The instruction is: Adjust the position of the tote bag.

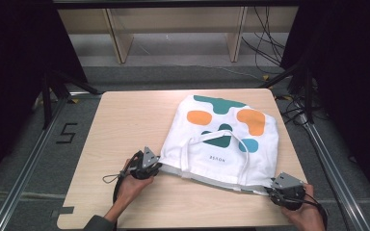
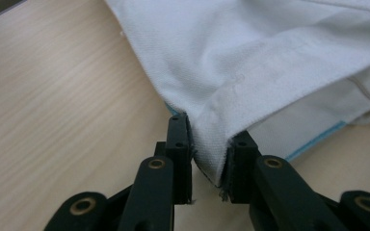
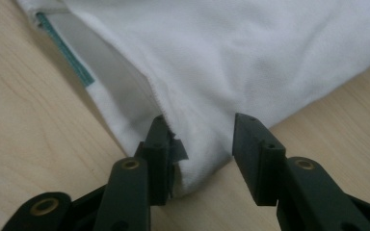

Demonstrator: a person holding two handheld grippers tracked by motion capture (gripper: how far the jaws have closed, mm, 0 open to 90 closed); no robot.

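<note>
A white tote bag (image 1: 220, 161) printed with teal, orange and blue shapes lies flat on the right half of the wooden table (image 1: 125, 125), with its handles and open hem toward me. My left gripper (image 1: 157, 167) is at the bag's near left corner. In the left gripper view that gripper (image 2: 209, 134) is shut on the hem corner of the bag (image 2: 250, 53), with cloth pressed between both jaws. My right gripper (image 1: 271, 188) is at the near right corner. In the right gripper view it (image 3: 200, 124) stands open around the corner of the bag (image 3: 221, 57), and only its left jaw touches the cloth.
The table's left half is bare wood. A wooden shelf frame (image 1: 173, 33) and cables (image 1: 270, 43) stand beyond the far edge. Metal rails (image 1: 33, 154) run along both sides, and a "5" marker (image 1: 66, 133) is on the floor at the left.
</note>
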